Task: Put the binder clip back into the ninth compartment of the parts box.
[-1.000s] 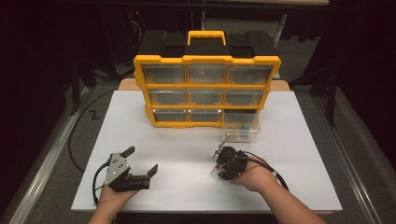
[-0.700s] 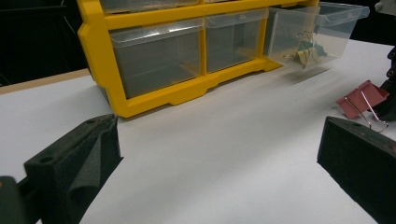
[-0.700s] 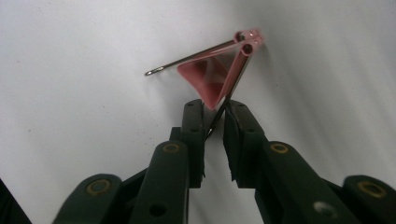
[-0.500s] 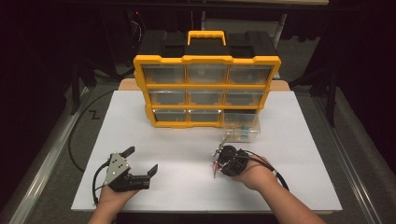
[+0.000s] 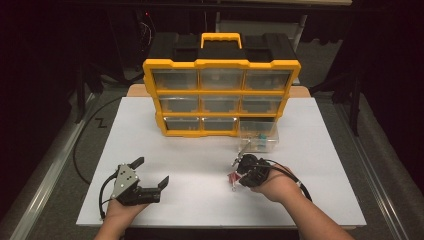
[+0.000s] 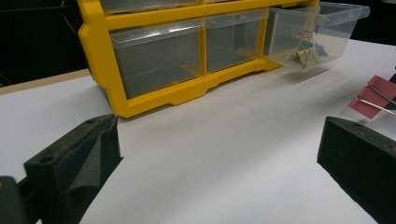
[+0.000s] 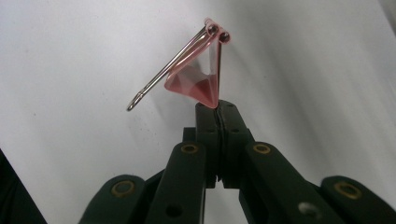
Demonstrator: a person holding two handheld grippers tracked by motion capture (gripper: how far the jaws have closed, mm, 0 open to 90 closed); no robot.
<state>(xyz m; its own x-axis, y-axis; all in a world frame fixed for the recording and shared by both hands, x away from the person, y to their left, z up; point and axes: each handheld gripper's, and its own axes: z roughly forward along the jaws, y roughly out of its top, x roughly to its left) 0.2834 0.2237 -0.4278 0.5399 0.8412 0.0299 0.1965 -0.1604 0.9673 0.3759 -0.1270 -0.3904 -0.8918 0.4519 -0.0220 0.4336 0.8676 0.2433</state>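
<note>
Low in the high view, left gripper (image 5: 150,176) resting on the white table (image 5: 200,200) at lower left, jaws spread wide, nothing between. Lower centre-right, right gripper (image 7: 217,109) with jaws just drawn together, clenched on one wire handle of a red binder clip (image 7: 198,86), clip lifted clear of the table. Further up, clear drawer (image 5: 257,137) pulled out, more clips (image 6: 306,49) inside. Behind, upper centre, yellow organizer (image 5: 220,95) with its other drawers pushed in.
</note>
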